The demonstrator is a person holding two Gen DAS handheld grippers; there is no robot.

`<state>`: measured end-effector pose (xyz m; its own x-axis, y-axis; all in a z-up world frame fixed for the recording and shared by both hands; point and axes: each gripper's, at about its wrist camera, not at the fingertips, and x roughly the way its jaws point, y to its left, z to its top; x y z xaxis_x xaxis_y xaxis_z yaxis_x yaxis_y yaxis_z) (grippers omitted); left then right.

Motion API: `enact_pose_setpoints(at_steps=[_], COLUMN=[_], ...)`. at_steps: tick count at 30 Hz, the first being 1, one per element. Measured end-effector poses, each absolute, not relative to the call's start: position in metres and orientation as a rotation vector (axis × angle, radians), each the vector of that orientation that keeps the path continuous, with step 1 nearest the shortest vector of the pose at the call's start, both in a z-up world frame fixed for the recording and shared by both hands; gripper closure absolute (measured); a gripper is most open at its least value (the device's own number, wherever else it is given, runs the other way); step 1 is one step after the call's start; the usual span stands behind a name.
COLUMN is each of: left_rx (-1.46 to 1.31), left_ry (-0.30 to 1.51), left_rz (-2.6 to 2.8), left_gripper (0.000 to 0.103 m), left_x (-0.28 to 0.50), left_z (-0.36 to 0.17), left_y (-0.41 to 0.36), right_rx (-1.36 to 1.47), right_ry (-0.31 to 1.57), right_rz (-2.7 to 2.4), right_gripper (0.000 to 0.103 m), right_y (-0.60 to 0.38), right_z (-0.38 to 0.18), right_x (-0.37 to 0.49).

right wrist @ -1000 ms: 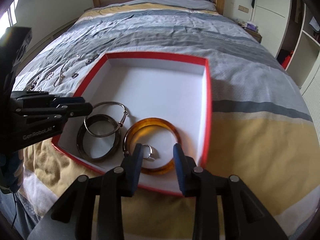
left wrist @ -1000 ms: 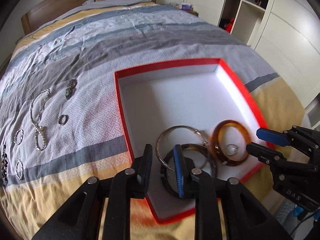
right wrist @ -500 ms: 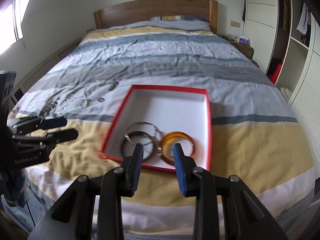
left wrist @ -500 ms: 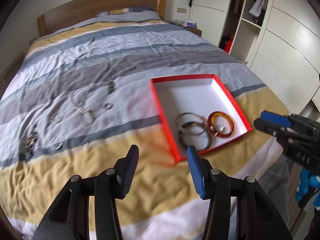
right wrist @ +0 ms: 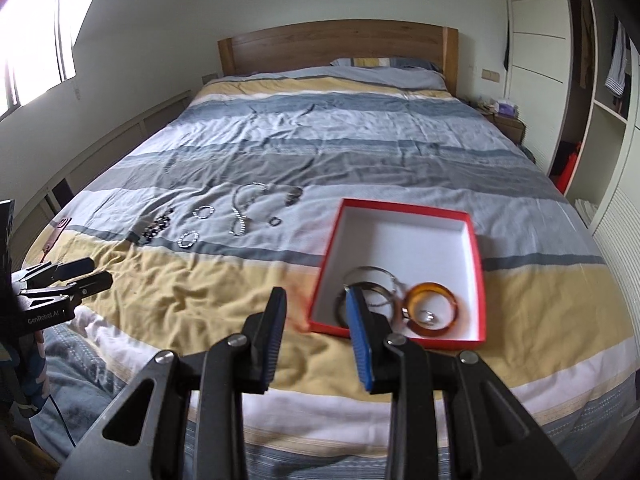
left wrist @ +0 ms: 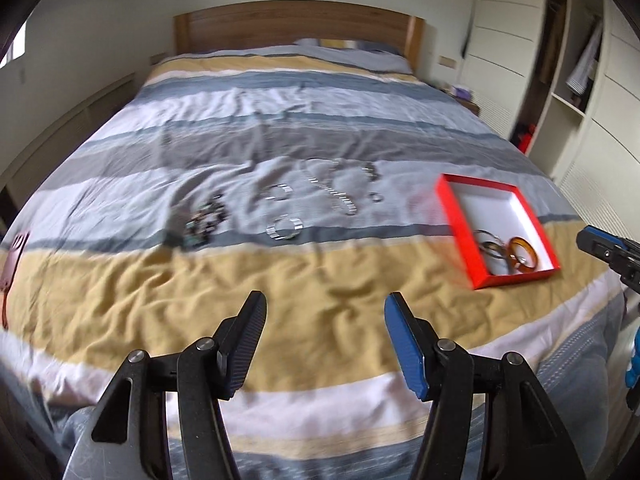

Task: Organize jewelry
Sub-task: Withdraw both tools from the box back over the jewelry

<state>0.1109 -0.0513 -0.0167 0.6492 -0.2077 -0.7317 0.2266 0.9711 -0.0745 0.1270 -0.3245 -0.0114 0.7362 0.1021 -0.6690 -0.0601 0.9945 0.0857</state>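
A red box with a white inside [left wrist: 456, 216] [right wrist: 476, 256] lies on the bed. In it are an amber bangle [left wrist: 524, 261] [right wrist: 430, 311] with a small silver ring inside [right wrist: 428, 316], a dark bangle and a silver hoop [right wrist: 370, 280]. Loose jewelry lies on the bedspread to the box's left: silver bracelets [left wrist: 285, 228] [right wrist: 189, 239], a chain [left wrist: 340, 200] [right wrist: 239, 220], a small ring [right wrist: 274, 221], dark beads [left wrist: 204, 222] [right wrist: 154, 230]. My left gripper [left wrist: 325, 312] is open and empty above the yellow stripe. My right gripper [right wrist: 316, 308] is open and empty, near the box's front left corner.
The bed has a striped cover and a wooden headboard [right wrist: 336, 46]. White wardrobes and open shelves [left wrist: 568, 80] stand on the right. A reddish strap [left wrist: 14, 256] lies at the bed's left edge. The other gripper shows at each view's side [right wrist: 68, 276] [left wrist: 600, 246].
Both grippers have pulled back and up from the box, the left swinging to the left. Both jaws have opened wider. The bangles and ring stay in the box.
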Motion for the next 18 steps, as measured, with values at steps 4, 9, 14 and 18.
enact_pose_setpoints(at_steps=[4, 9, 14, 18], left_rx=[0.002, -0.021, -0.044, -0.054], left_ry=[0.829, 0.837, 0.85, 0.873], left_rz=[-0.202, -0.177, -0.181, -0.19], left_gripper=[0.042, 0.041, 0.04, 0.04], left_x=[0.107, 0.114, 0.133, 0.163], left_z=[-0.024, -0.036, -0.047, -0.061], left_y=[-0.026, -0.014, -0.015, -0.021], right_rx=[0.052, 0.042, 0.044, 0.05], right_ry=[0.736, 0.754, 0.77, 0.796], right_rz=[0.108, 0.125, 0.143, 0.149], right_gripper=[0.073, 0.073, 0.073, 0.073], right_y=[-0.304, -0.287, -0.274, -0.265], right_z=[-0.014, -0.024, -0.037, -0.052], right_x=[0.132, 0.142, 0.16, 0.188])
